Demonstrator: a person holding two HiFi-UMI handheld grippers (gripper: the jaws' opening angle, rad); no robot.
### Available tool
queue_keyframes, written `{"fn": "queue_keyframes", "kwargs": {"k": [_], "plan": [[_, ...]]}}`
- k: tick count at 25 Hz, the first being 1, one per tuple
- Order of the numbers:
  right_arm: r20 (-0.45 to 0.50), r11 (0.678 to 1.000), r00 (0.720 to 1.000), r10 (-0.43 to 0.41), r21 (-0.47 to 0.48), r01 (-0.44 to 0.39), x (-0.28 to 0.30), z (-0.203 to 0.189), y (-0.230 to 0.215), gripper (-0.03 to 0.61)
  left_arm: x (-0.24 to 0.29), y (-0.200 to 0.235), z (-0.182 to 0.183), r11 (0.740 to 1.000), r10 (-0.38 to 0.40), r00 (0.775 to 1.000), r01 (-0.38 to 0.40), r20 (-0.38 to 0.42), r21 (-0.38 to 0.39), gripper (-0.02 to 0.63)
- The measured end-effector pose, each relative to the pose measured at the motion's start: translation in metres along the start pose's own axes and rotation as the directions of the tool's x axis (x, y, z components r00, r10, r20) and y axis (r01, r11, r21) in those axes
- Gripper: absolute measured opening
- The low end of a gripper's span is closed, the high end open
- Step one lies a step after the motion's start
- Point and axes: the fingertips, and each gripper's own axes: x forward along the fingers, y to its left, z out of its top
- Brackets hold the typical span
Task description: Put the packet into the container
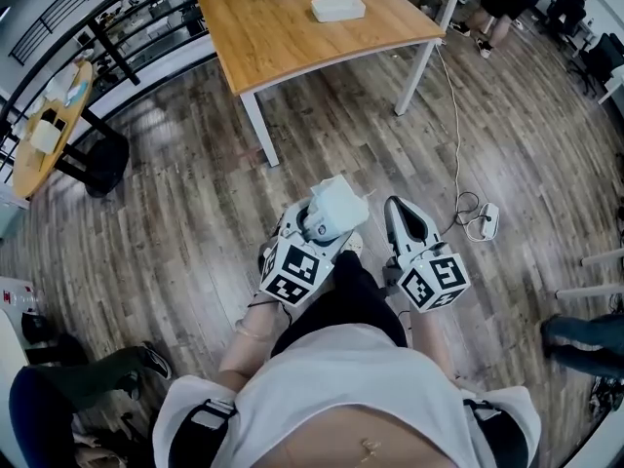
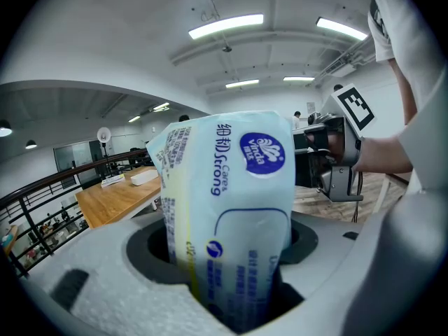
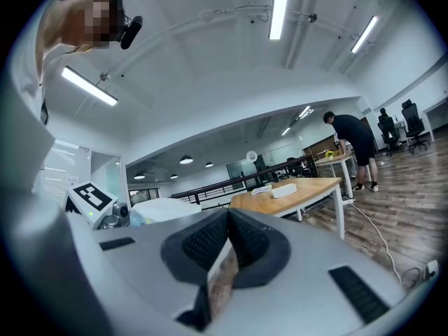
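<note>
— Between the jaws of the left gripper (image 1: 317, 224), is that the packet (image 2: 231, 208)?
— Yes, a pale blue soft pack of tissues. It stands upright and is pinched at its lower end, so most of it rises free above the pads. The jaws sit wide apart because the pack itself is wide.
— And the right gripper (image 3: 225, 249)?
— Its jaws are pressed together with nothing between them. It is carried just beside the left one, over the wooden floor (image 1: 195, 213).
— Where is the container (image 1: 338, 8)?
— I take it to be the low white box on the table (image 1: 292, 47) ahead of the person, well apart from both grippers. It is too small to tell whether it is open on top.
— How will the packet handle?
— Light and squashy, I'd judge. The film wrapper looks slick, so the pack could slip or fold over at the pads if it is swung. Nothing in it should break.
— Is the hold a good one?
— It will probably do. A grip nearer the middle would steady the pack, but the low pinch leaves the free end clear to go into the box first
</note>
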Motion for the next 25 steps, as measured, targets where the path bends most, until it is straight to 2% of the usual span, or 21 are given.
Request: {"fn": "queue_keyframes", "kwargs": {"k": [12,25], "plan": [[-0.006,0.999,1.0,0.016,0.04,-0.016,0.05,0.008,-0.036,0.012,0.04,0.042,0.014,1.0,0.016,1.0,-0.016,-0.008,-0.008,0.313],[-0.034,1.0,0.999,0.015,0.015,-0.015,0.117,0.028,-0.107,0.012,0.116,0.095,0.039,0.998,0.026,1.0,-0.026,-0.007,-0.055,0.313]]}}
